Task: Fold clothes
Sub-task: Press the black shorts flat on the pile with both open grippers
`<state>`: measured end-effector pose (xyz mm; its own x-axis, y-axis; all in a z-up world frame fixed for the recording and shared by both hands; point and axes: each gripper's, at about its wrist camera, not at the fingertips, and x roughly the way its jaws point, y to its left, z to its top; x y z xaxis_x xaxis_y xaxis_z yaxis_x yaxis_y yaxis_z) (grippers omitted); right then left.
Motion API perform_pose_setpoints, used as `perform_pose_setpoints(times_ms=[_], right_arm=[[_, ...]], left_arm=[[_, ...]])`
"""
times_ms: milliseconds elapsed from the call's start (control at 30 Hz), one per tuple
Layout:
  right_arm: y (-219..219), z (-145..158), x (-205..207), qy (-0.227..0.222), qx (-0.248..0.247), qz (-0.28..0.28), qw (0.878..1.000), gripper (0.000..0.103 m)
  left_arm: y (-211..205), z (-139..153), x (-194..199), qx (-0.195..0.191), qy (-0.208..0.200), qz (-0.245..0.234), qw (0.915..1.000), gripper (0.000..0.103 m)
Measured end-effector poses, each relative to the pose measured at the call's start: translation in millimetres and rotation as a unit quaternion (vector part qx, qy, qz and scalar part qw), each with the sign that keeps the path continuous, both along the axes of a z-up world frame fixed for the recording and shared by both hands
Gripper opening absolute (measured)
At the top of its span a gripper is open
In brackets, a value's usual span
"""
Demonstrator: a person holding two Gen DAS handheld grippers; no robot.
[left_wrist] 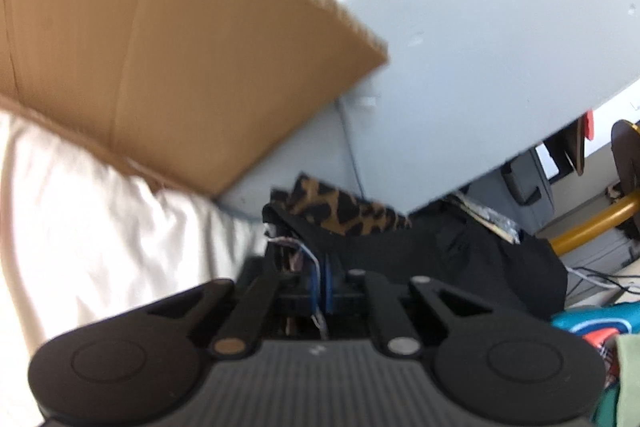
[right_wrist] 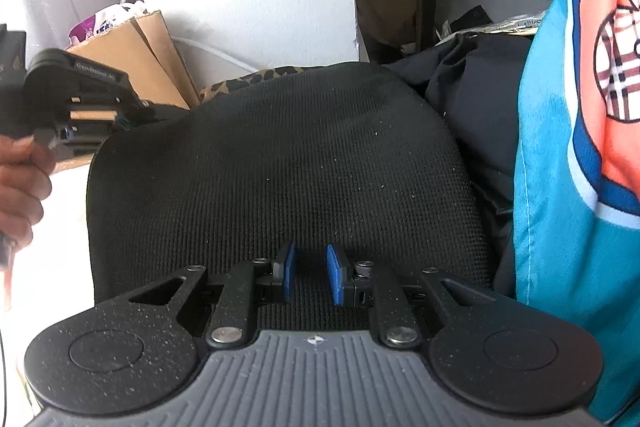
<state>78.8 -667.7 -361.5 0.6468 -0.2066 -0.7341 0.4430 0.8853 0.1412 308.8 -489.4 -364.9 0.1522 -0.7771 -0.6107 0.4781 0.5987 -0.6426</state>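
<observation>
The left gripper (left_wrist: 322, 281) has its blue fingers (left_wrist: 315, 283) pressed together with nothing clearly between them, pointing toward a leopard-print garment (left_wrist: 348, 209) lying behind a black chair seat (right_wrist: 288, 163), near a cardboard box (left_wrist: 160, 47). The right gripper (right_wrist: 312, 273) hovers over that seat, fingers slightly spread and empty. A turquoise printed shirt (right_wrist: 560, 187) hangs at its right.
</observation>
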Motion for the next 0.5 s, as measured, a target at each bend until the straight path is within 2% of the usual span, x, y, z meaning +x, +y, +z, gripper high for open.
perform_pose_setpoints(times_ms=[200, 333, 400, 500], right_arm=[[-0.3, -1.5, -1.2, 0.003, 0.004, -0.002, 1.000, 0.022], [-1.3, -1.1, -0.4, 0.009, 0.008, -0.004, 1.000, 0.024], [-1.5, -1.2, -0.8, 0.012, 0.009, -0.004, 1.000, 0.024], [-1.0, 0.1, -1.7, 0.017, 0.009, -0.006, 1.000, 0.024]], left_arm=[[-7.8, 16.9, -0.2, 0.029, -0.063, -0.019, 0.9974, 0.005], [-0.7, 25.9, -2.1, 0.053, -0.098, 0.000, 0.9938, 0.017], [7.4, 30.9, -1.1, 0.058, -0.109, 0.014, 0.9922, 0.018], [15.8, 43.5, -2.9, 0.053, -0.123, 0.005, 0.9909, 0.019]])
